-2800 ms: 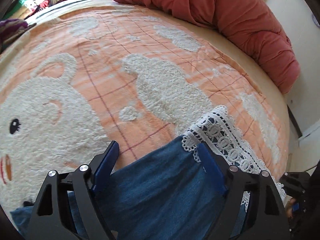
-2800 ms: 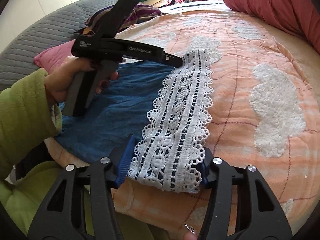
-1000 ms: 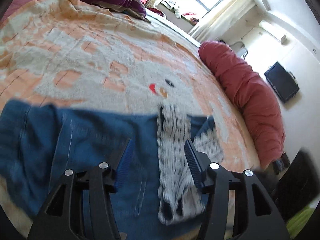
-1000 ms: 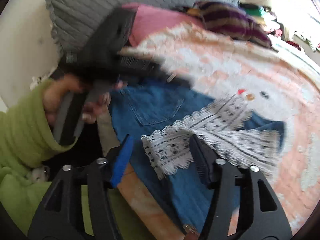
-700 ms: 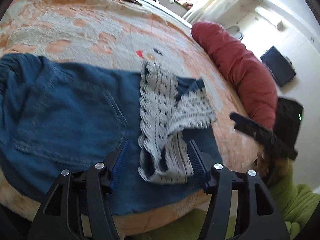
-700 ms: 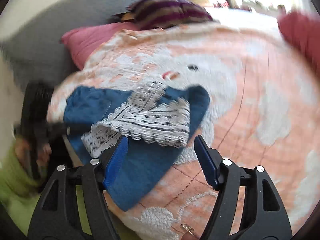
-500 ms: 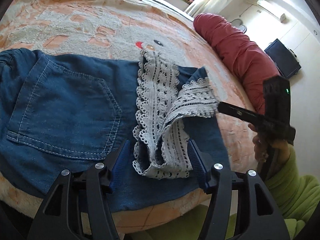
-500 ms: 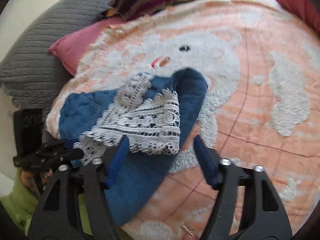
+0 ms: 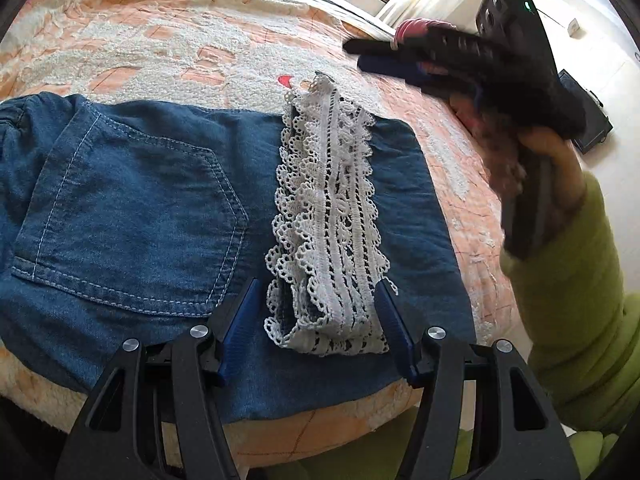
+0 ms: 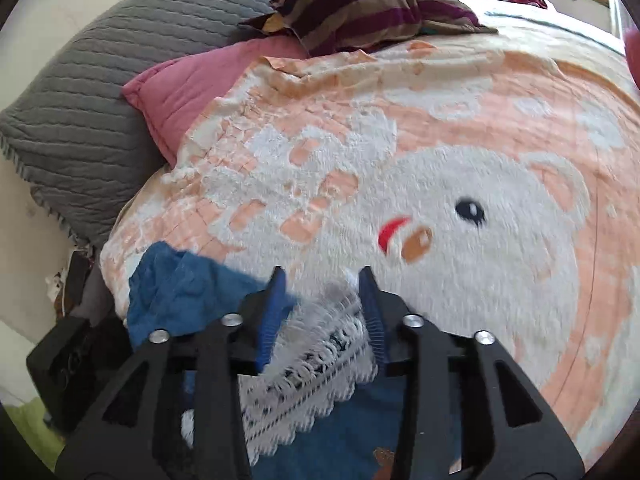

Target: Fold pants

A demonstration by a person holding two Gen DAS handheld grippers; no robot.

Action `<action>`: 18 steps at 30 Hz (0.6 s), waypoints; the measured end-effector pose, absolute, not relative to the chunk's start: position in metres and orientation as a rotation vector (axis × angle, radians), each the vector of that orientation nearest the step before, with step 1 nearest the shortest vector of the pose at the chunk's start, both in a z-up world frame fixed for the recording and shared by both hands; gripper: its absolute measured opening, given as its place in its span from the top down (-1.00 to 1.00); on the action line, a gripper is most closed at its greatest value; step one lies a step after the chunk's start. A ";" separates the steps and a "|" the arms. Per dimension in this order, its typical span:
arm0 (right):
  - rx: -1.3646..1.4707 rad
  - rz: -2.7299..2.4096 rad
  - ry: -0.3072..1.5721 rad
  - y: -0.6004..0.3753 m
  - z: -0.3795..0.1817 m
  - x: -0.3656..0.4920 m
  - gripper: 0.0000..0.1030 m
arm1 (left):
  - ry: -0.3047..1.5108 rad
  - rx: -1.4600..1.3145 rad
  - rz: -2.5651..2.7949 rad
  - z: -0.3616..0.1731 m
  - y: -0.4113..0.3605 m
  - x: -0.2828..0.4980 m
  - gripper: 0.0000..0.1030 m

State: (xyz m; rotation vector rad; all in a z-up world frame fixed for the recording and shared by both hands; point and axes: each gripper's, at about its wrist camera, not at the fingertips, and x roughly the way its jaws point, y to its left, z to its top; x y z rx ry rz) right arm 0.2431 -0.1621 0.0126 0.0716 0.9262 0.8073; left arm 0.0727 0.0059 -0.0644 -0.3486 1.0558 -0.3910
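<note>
The blue denim pants (image 9: 168, 216) are laid folded near the front edge of the bed, on a peach blanket (image 9: 168, 40) with a white bear design, back pocket (image 9: 132, 232) facing up. Their white lace hems (image 9: 328, 240) are stacked in a strip across the denim. The left gripper (image 9: 320, 320) is held low over the near end of the lace with its blue-padded fingers (image 9: 240, 320) spread wide, nothing gripped. The right gripper (image 10: 322, 304) is seen above the far end of the lace (image 10: 312, 356); its fingers are set narrower, and a grip on the lace cannot be told through blur. Beyond, a pink pillow (image 10: 192, 84), a grey quilted cushion (image 10: 100, 64) and a striped cloth (image 10: 368, 4) are seen.
</note>
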 end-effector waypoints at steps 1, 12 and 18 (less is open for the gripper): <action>0.053 0.823 0.908 -0.162 0.018 0.244 0.14 | 1.056 -0.352 -0.388 -0.064 0.006 0.072 -0.12; -0.375 1.021 1.047 -0.119 -0.029 0.272 -0.04 | 1.083 -0.352 -0.331 -0.064 0.005 0.067 0.06; -0.310 1.157 1.109 -0.106 -0.051 0.280 0.25 | 1.093 -0.294 -0.288 -0.063 -0.010 0.071 0.04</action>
